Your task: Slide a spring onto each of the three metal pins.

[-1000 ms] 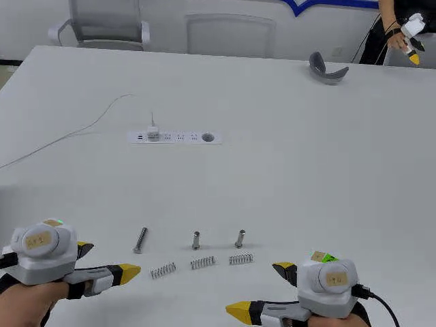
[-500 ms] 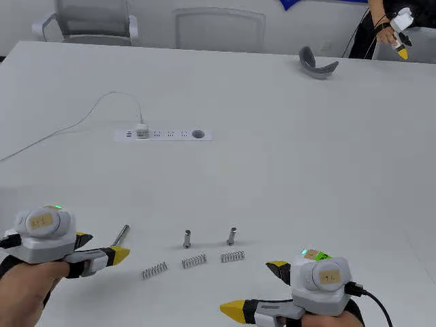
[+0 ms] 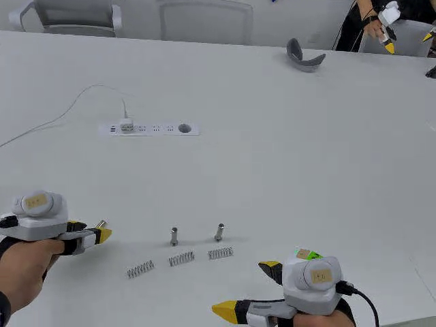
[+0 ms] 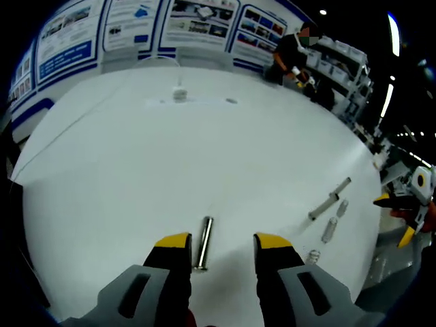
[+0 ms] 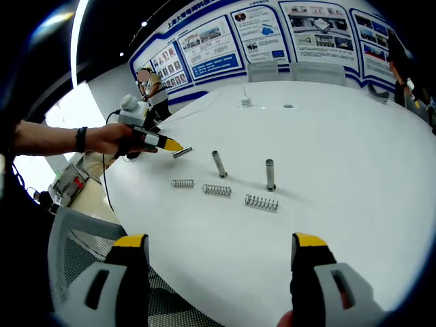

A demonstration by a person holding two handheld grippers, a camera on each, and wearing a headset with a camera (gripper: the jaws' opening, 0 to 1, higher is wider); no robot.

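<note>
Jaws spread on both: left tool (image 4: 223,238) straddles long silver metal pin (image 4: 204,240), right tool (image 5: 214,240) faces three coiled wire springs (image 5: 216,189)

Probably an office lab, wall posters (image 5: 272,34), white conference table (image 3: 272,170)
</note>
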